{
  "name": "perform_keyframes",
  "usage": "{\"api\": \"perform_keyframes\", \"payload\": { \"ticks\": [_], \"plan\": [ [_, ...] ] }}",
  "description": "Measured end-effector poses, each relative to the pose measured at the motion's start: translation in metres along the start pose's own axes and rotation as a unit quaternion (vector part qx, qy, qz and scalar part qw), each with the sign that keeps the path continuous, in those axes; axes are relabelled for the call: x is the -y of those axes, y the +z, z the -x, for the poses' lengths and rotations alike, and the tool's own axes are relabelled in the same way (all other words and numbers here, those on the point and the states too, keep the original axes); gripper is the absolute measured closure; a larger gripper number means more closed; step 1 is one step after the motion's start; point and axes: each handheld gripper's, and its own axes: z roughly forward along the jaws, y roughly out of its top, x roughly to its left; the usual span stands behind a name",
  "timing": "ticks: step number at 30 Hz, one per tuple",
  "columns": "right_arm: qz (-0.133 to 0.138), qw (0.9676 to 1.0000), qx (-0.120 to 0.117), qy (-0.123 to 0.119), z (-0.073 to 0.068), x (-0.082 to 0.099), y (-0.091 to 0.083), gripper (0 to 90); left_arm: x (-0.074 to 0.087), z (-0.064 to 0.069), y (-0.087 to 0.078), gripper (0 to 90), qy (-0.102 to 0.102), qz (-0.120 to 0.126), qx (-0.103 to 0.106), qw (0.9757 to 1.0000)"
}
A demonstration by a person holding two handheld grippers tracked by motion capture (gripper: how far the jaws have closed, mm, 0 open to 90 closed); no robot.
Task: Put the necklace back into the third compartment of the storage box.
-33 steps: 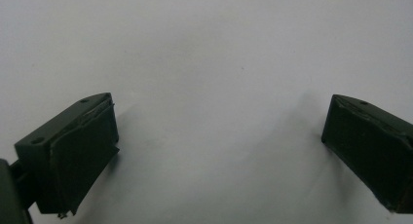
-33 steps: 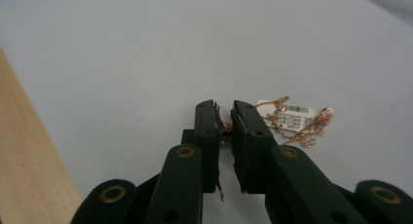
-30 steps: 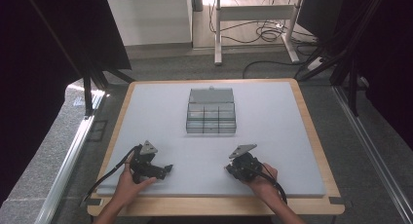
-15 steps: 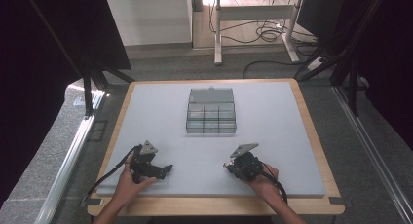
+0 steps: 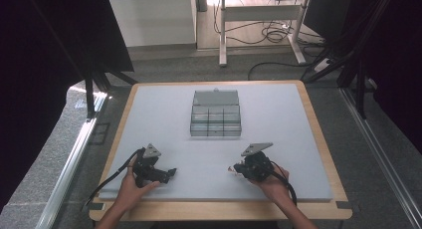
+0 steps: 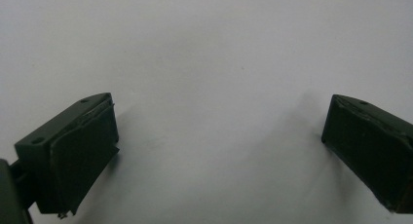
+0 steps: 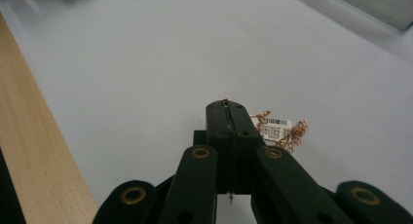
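Observation:
A thin copper-coloured chain (image 7: 292, 136) with a white barcode tag (image 7: 273, 127) lies just to the right of my right gripper (image 7: 226, 107). Its jaws are pressed together, with a glint of fine chain along the seam and a short end poking out beneath. From above, that gripper (image 5: 236, 169) rests low at the mat's near right, the tag (image 5: 232, 168) at its tip. My left gripper (image 6: 219, 146) stands wide open over bare mat, nothing between its jaws; in the high view it (image 5: 169, 173) sits at the near left.
A clear compartment box (image 5: 216, 114) with its lid raised stands mid-table, farther away than both grippers; its corner (image 7: 380, 5) shows in the right gripper view. The grey mat (image 5: 278, 114) covers a wooden table whose edge (image 7: 34, 136) runs along the near side.
The right hand has shifted very slightly to the right. The left hand and the box stay where they were.

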Motion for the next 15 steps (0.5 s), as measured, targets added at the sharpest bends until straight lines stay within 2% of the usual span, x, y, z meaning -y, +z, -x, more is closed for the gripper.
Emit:
{"api": "perform_keyframes", "payload": {
  "ticks": [3, 4, 9, 11, 15],
  "plan": [
    [-0.003, 0.9999, 0.007, -0.012, -0.003, -0.006, 0.005, 77.8, 0.000, 0.000, 0.000, 0.0, 0.000, 0.000, 0.000, 1.0000],
    [-0.010, 0.9997, 0.008, -0.020, -0.005, -0.010, 0.013, 73.5, 0.000, 0.000, 0.000, 0.0, 0.000, 0.000, 0.000, 1.0000],
    [-0.035, 0.9986, 0.018, -0.036, -0.009, -0.018, 0.030, 65.4, 0.000, 0.000, 0.000, 0.0, 0.000, 0.000, 0.000, 1.0000],
    [-0.047, 0.9977, 0.027, -0.040, -0.010, -0.018, 0.035, 66.8, 0.000, 0.000, 0.000, 0.0, 0.000, 0.000, 0.000, 1.0000],
    [-0.051, 0.9975, 0.034, -0.034, -0.009, -0.018, 0.033, 76.2, 0.000, 0.000, 0.000, 0.0, 0.001, 0.000, 0.000, 1.0000]
  ]
}}
